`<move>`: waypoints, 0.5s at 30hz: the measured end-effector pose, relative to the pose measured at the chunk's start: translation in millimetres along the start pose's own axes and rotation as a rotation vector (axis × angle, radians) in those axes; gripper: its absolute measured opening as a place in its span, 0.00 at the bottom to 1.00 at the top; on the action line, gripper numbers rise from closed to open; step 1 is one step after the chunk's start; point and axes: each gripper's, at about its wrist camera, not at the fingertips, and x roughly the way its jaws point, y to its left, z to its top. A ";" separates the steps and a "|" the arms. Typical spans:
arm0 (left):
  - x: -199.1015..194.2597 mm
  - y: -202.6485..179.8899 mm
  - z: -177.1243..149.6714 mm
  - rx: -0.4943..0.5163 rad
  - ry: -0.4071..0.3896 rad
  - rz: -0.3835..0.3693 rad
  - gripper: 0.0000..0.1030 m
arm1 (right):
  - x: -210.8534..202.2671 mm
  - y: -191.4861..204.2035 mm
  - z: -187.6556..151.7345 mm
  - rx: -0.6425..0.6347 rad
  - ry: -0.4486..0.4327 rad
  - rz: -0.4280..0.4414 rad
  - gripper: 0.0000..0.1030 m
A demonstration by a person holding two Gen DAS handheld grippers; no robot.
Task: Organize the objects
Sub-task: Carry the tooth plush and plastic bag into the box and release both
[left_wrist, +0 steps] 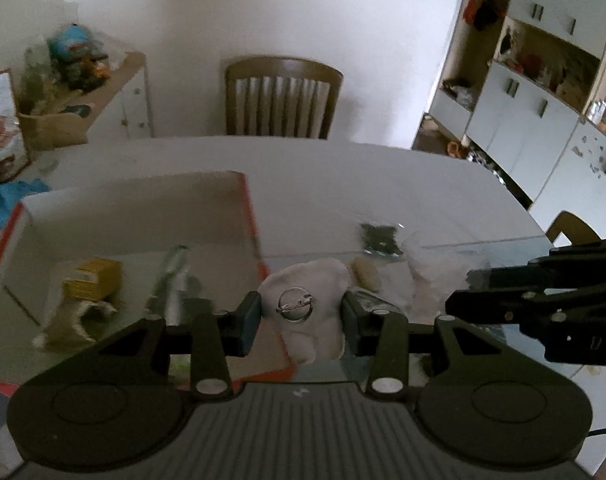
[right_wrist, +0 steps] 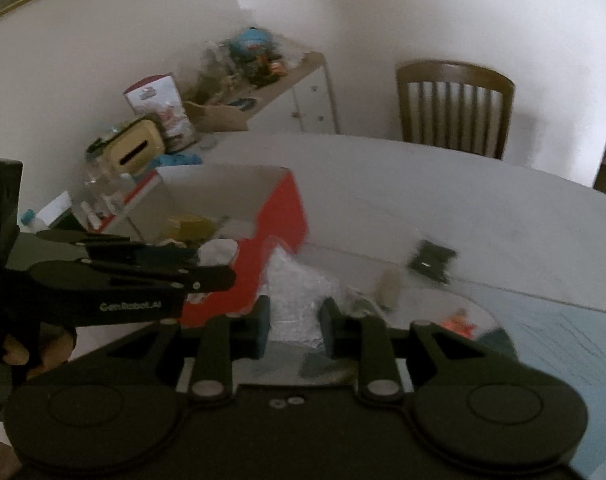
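**A:** Over on the left of the table [left_wrist: 343, 168] sits the red-and-white box [left_wrist: 143, 208], open, with a yellow packet [left_wrist: 93, 278] inside. See it?

**B:** Yep. Just right of the box the left gripper [left_wrist: 301, 312] has its fingers clamped on a white pouch [left_wrist: 307, 280] with a metal pin on it.

**A:** And the right gripper [right_wrist: 295, 320]?

**B:** Fingers pinched on a clear plastic bag [right_wrist: 295, 292]. Farther right there's a small dark item [right_wrist: 431, 260] lying on the table, too blurry to tell what.
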 end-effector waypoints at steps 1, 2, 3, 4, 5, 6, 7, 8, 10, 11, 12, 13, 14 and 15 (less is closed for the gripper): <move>-3.1 7.8 0.8 -0.008 -0.005 0.005 0.41 | 2.6 6.5 2.7 -0.006 -0.001 0.005 0.24; -6.0 14.6 0.4 -0.016 -0.008 0.009 0.41 | 5.5 13.6 5.3 -0.013 -0.001 0.010 0.24; -7.6 20.5 0.4 -0.021 -0.011 0.015 0.41 | 9.0 20.3 8.1 -0.021 0.000 0.014 0.24; -9.2 27.7 0.8 -0.025 -0.013 0.022 0.41 | 12.3 26.7 10.7 -0.028 0.000 0.017 0.24; -10.6 34.8 1.2 -0.029 -0.015 0.029 0.41 | 15.1 33.0 12.8 -0.034 0.001 0.022 0.24; -11.8 41.5 1.5 -0.033 -0.016 0.035 0.41 | 18.3 38.2 15.1 -0.040 0.001 0.026 0.24; -13.0 49.4 2.0 -0.037 -0.018 0.043 0.41 | 21.7 43.7 17.4 -0.045 0.000 0.029 0.24; -13.8 55.8 2.5 -0.042 -0.018 0.049 0.41 | 25.0 48.4 19.8 -0.050 0.000 0.032 0.24; -16.0 69.2 3.8 -0.049 -0.022 0.064 0.41 | 32.4 58.1 24.8 -0.059 0.001 0.038 0.24; -17.1 76.4 4.6 -0.051 -0.026 0.075 0.41 | 35.8 61.9 26.9 -0.063 0.002 0.038 0.24; -17.5 83.4 5.8 -0.054 -0.028 0.084 0.41 | 40.5 66.6 29.5 -0.069 0.003 0.037 0.24; -17.1 90.3 7.6 -0.058 -0.031 0.092 0.41 | 43.3 70.5 30.2 -0.073 0.004 0.036 0.24; -16.7 97.9 10.0 -0.062 -0.035 0.101 0.41 | 47.2 74.1 32.0 -0.076 0.005 0.038 0.24; -16.4 105.1 11.9 -0.065 -0.037 0.109 0.41 | 51.5 77.6 33.6 -0.078 0.008 0.039 0.24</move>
